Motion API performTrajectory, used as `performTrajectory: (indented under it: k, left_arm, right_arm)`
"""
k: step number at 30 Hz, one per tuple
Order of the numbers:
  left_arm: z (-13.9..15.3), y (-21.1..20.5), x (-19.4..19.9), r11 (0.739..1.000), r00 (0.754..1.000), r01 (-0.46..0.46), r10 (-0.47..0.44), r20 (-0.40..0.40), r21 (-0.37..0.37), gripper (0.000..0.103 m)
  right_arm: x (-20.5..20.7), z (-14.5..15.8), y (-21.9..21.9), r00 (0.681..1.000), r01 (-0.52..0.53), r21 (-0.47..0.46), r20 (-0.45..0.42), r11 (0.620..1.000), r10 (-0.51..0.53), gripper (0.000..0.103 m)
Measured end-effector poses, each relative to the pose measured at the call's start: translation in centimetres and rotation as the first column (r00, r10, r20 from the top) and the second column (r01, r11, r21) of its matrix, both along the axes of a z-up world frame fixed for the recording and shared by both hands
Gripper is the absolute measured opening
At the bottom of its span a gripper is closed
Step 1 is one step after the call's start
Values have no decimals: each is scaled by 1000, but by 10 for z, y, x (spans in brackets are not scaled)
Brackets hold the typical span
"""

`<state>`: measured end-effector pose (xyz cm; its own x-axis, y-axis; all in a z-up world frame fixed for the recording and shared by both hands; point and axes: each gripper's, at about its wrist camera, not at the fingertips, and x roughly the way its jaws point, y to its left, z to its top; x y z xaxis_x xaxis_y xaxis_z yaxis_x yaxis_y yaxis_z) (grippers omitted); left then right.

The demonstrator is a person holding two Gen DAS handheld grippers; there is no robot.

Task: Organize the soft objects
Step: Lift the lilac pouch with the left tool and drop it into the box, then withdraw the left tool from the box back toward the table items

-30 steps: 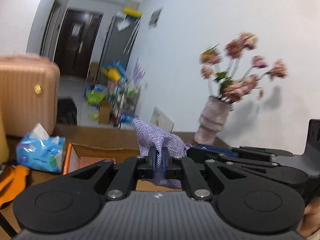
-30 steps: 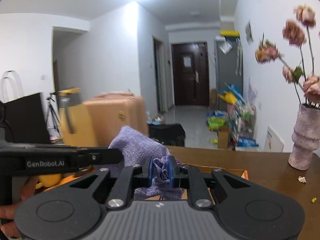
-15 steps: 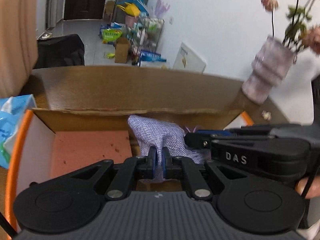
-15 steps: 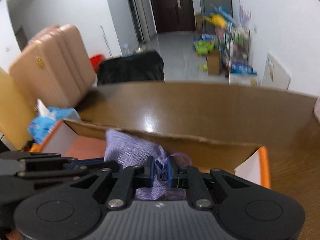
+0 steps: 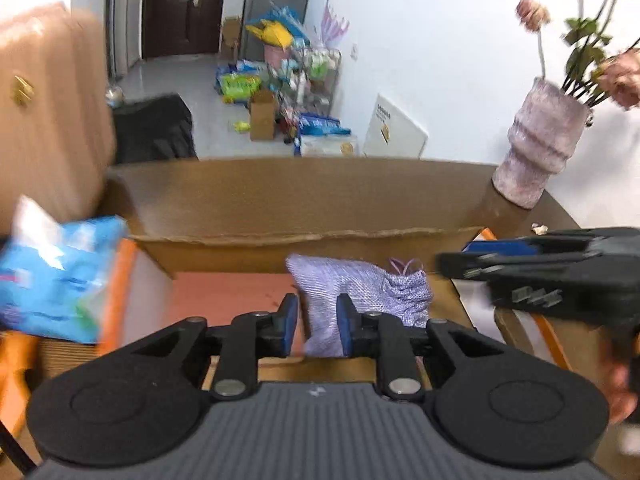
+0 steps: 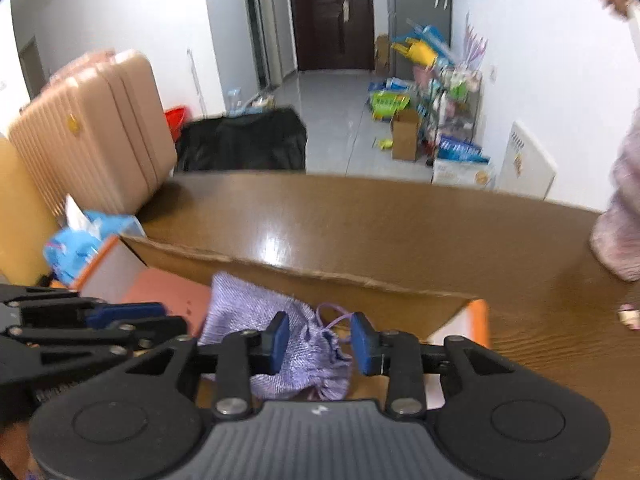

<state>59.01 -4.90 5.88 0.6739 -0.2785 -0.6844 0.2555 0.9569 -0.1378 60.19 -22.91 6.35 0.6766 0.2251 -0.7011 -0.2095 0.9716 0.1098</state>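
A lilac knitted drawstring pouch (image 5: 360, 292) lies inside an open cardboard box (image 5: 304, 240) with orange edges and a pink floor. It also shows in the right wrist view (image 6: 260, 316). My left gripper (image 5: 318, 326) is open, its blue pads either side of the pouch's near end. My right gripper (image 6: 320, 338) is open over the pouch's gathered neck and cord. The right gripper appears at the right of the left wrist view (image 5: 560, 276), and the left gripper at the left of the right wrist view (image 6: 88, 324).
A blue tissue pack (image 5: 56, 272) sits left of the box. A pale ribbed vase (image 5: 536, 152) with dried flowers stands at the right on the brown table (image 6: 400, 224). A tan suitcase (image 6: 88, 136) stands at the left. Clutter lies on the floor beyond.
Both grippers lowered the pouch into the box and then opened, letting it go. The pouch now rests on the box floor.
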Motion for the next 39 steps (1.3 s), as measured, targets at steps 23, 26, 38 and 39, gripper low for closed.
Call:
performTrajectory:
  k: [23,26,38,39]
  left_arm:
    - [143,84,-299,986,869,-167,148,472,-2,101]
    - [130,92,-333,986,847,-165,162,506,-40,103]
    - [3,115,-460,968,812,-250,227,538,-29,103]
    - [-8,116,-469,966,821,-256,238,519,-37,103]
  right_arm:
    - [-324,148,-56,878,101,-38,474,994,-71,93]
    - [-361,133,-54,839,97,-17,539,995,-73,100]
    - [-491,17,-51,805,140,-29,585,990,-97,103]
    - [-500,6,-50,811,145,-16,574,989,-110,103]
